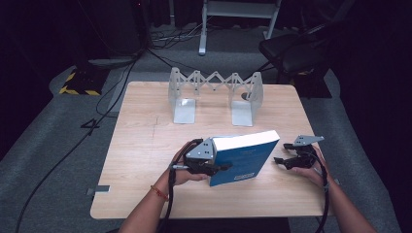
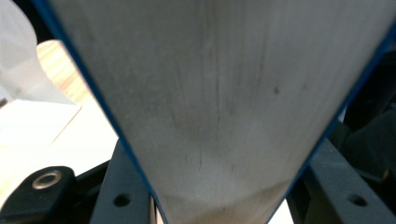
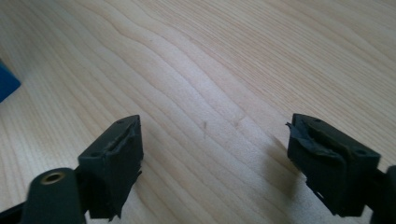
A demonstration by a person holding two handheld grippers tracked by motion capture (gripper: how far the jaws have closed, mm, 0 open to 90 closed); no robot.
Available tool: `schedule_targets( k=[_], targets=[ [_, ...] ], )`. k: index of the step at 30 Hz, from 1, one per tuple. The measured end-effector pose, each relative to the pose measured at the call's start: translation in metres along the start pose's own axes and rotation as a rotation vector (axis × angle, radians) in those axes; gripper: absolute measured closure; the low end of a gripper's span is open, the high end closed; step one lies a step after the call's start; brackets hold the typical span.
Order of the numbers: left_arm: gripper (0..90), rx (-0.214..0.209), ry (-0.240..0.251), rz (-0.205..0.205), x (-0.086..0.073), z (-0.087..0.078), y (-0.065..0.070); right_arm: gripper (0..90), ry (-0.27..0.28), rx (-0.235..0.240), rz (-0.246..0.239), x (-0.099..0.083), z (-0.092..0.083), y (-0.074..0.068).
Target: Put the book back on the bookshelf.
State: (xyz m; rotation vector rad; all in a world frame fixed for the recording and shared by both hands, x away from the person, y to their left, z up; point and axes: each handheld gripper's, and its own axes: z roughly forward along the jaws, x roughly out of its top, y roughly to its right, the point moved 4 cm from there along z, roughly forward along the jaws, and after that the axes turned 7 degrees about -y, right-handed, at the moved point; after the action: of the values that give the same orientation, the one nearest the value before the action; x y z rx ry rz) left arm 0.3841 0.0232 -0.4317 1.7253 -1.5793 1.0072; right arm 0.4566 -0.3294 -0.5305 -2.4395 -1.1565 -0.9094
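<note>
A thick blue book (image 1: 245,158) with white page edges is tilted up off the wooden table (image 1: 145,145), leaning toward the right. My left gripper (image 1: 214,167) is shut on its left end. In the left gripper view the book's page edge (image 2: 224,93) runs up between the two black jaws, framed by the blue covers. My right gripper (image 1: 283,161) rests low over the table just right of the book, open, with nothing between its fingers (image 3: 114,154). A corner of the blue book (image 3: 7,84) shows at the left edge of the right gripper view.
A metal expandable bookend rack (image 1: 216,94) stands at the table's back middle, with two upright plates and a zigzag link. Cables lie on the grey floor (image 1: 48,145) to the left. A dark chair (image 1: 296,48) stands behind the table at right.
</note>
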Motion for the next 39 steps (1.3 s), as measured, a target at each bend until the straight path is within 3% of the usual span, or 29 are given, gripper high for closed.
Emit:
schedule_targets(
  k=[3,5,8,15,19,22,25,28,39],
  targets=[
    [58.1,-0.002,-0.011,0.021,0.001,0.004,-0.013,22.0,0.001,0.006,-0.002,0.000,0.000,-0.001],
    [56.8,-0.008,-0.019,0.007,0.001,0.004,-0.018,22.2,0.004,0.013,-0.011,0.000,0.000,-0.002],
    [56.3,-0.014,-0.013,0.026,0.000,0.004,-0.021,23.5,0.006,0.020,-0.026,0.000,-0.001,-0.003],
    [50.4,0.029,-0.043,0.008,-0.007,0.006,-0.019,24.4,0.007,0.031,-0.033,-0.001,-0.001,-0.005],
    [52.0,0.032,-0.059,-0.007,-0.015,0.006,-0.016,24.7,0.034,0.079,-0.052,0.002,-0.003,-0.012],
    [51.6,0.027,-0.079,-0.020,-0.019,0.007,-0.014,25.6,0.067,0.109,-0.109,0.010,-0.007,-0.025],
    [51.6,0.046,-0.085,-0.015,-0.020,0.007,-0.012,25.8,0.082,0.132,-0.145,0.016,-0.010,-0.034],
    [50.2,0.057,-0.089,-0.035,-0.022,0.007,-0.011,26.5,0.092,0.161,-0.186,0.020,-0.012,-0.044],
    [47.2,0.126,-0.128,-0.061,-0.030,0.007,-0.002,26.8,0.114,0.223,-0.230,0.027,-0.012,-0.063]
  ],
)
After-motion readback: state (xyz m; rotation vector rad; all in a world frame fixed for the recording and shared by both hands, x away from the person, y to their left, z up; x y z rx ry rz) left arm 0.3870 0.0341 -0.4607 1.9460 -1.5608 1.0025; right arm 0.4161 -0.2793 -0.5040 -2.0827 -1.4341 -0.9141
